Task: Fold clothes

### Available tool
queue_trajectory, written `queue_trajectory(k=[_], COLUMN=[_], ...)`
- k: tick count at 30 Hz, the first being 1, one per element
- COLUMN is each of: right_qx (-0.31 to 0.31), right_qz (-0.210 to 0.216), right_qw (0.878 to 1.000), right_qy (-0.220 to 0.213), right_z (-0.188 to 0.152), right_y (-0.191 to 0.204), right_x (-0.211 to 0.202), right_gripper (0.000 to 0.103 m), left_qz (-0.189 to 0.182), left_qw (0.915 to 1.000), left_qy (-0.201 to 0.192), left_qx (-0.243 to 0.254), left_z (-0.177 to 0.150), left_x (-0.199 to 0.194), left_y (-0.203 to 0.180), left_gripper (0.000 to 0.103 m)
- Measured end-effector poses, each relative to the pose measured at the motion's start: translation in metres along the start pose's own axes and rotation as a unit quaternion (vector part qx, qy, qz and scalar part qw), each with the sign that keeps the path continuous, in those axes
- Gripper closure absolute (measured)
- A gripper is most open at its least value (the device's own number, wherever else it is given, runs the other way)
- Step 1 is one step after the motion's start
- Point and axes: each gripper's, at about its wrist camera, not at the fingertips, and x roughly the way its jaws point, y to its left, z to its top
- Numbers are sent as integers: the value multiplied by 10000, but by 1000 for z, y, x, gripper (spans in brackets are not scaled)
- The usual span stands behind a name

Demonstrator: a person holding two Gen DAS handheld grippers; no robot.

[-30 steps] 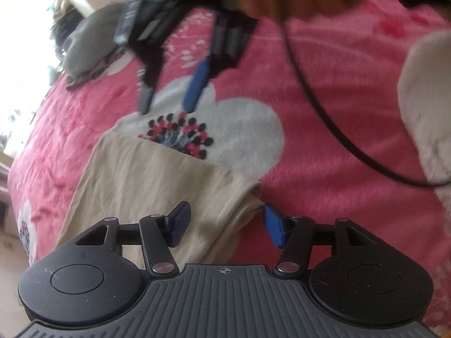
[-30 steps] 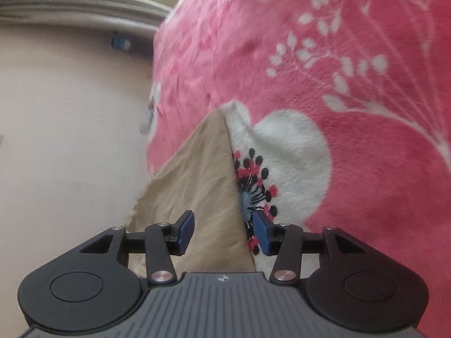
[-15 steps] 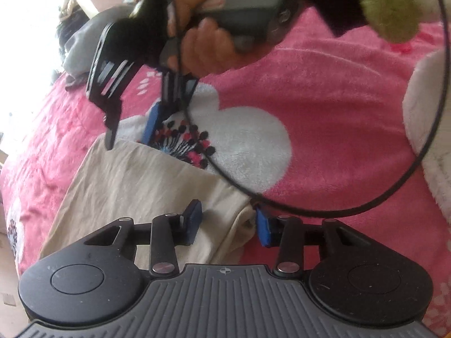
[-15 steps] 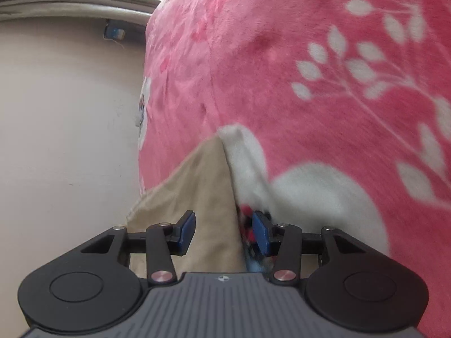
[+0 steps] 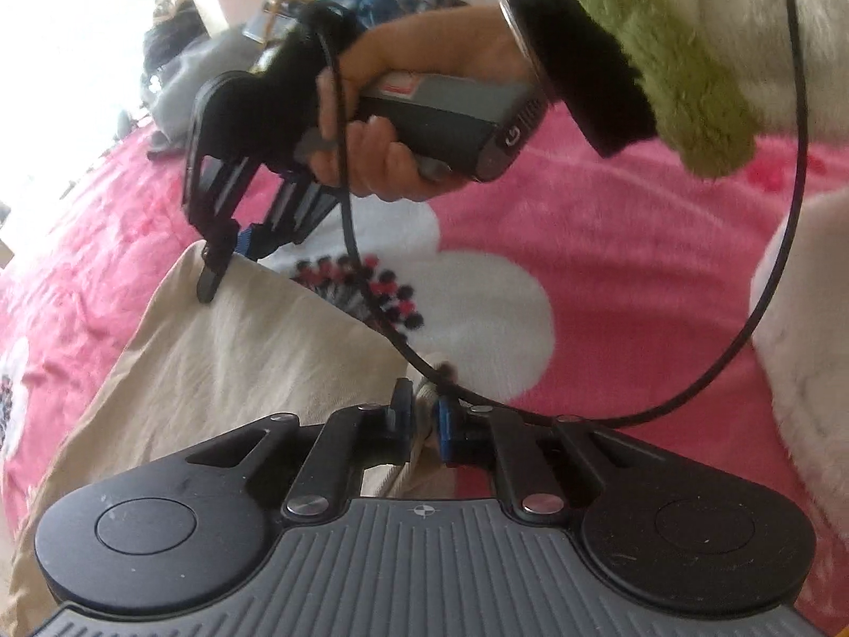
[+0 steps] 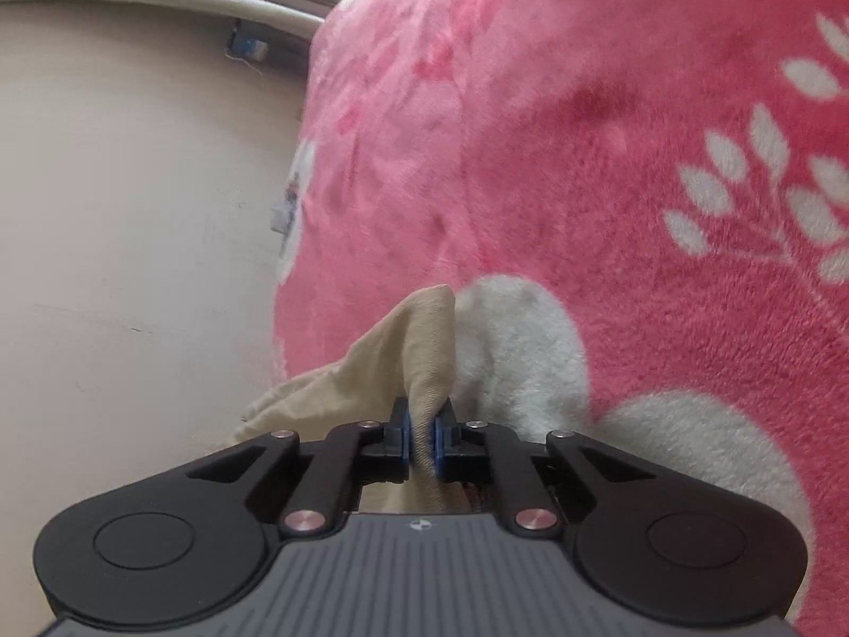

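Note:
A beige garment (image 5: pixel 239 361) lies flat on the pink bed. My left gripper (image 5: pixel 422 414) is shut on its near right corner, a thin fold pinched between the blue pads. At the garment's far corner, a person's hand (image 5: pixel 382 159) holds my right gripper (image 5: pixel 228 265). In the right wrist view the right gripper (image 6: pixel 422 424) has its jaws closing, pads pressed on a raised fold of the beige garment (image 6: pixel 419 329). The rest of the cloth is hidden below the gripper body.
A pink fleece blanket (image 5: pixel 610 244) with white flowers covers the bed. A black cable (image 5: pixel 769 292) loops from the right gripper across the left gripper's front. Piled clothes (image 5: pixel 175 79) sit at the back. The pale floor (image 6: pixel 132 212) lies beyond the bed's left edge.
Both grippers went from open to closed on the beige garment's corners. The right gripper came down onto the far corner, and the cloth there now stands up in a fold.

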Motion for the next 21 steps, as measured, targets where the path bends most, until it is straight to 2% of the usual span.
queue_trajectory(k=[5, 11, 16, 21], right_qx=[-96, -131, -58, 170], right_qz=[218, 220, 26, -366], right_qw=[9997, 9993, 9985, 9955], right_qy=[-81, -283, -547, -852], right_z=[7, 11, 11, 2], right_y=[5, -3, -29, -68], right_x=[-14, -51, -108, -185], right_gripper=[97, 98, 98, 98], left_qz=[-69, -279, -679, -1181], left_qw=[9998, 9991, 9957, 9871], left_qy=[-74, -297, -619, -1070], left_qx=[-193, -63, 78, 124], left_z=[10, 39, 74, 109], left_x=[-9, -8, 1, 5], left_y=[0, -19, -49, -80], left_gripper=[96, 96, 96, 96])
